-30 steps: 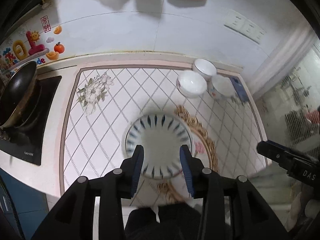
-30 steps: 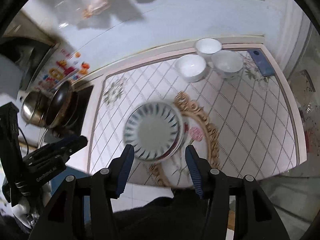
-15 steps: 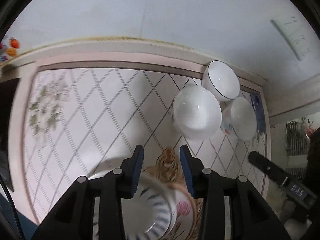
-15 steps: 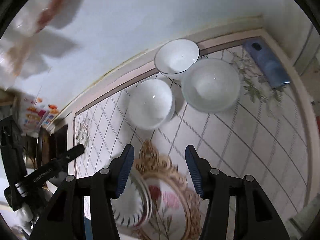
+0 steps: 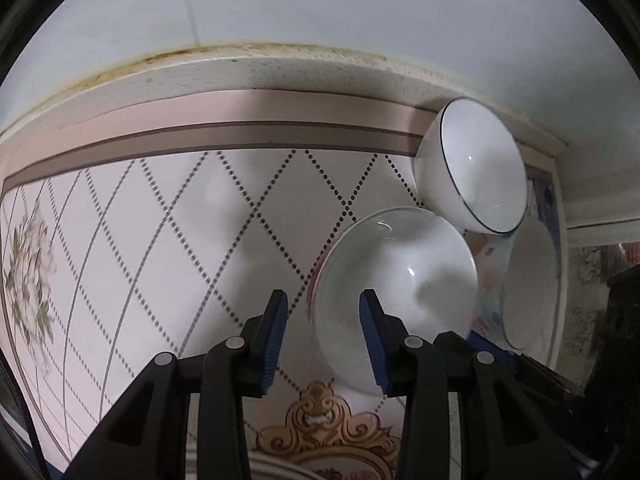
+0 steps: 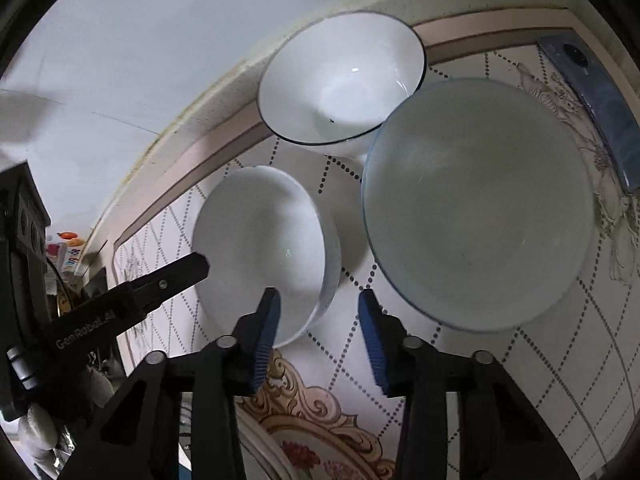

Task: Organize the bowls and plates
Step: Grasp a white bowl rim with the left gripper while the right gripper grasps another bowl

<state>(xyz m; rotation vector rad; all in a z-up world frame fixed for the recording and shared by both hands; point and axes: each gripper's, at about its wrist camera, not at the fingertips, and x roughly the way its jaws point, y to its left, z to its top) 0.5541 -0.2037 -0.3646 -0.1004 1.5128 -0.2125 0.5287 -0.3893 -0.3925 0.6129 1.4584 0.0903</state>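
Observation:
Three bowls stand at the back right of the patterned counter. A plain white bowl is nearest. A white bowl with a dark rim stands against the wall. A larger pale bowl with a blue rim is to the right. My left gripper is open and empty, its jaws either side of the plain bowl's left rim. My right gripper is open and empty, its jaws either side of that bowl's right rim. The left gripper's finger shows in the right wrist view.
A blue phone lies at the counter's right edge. A white wall rises just behind the bowls. A gold ornament pattern marks the counter below the grippers. A stove area lies far left.
Both grippers have moved forward and down from above the blue-patterned plate to the white bowls. The plate has dropped out of view below. Both grippers stay open.

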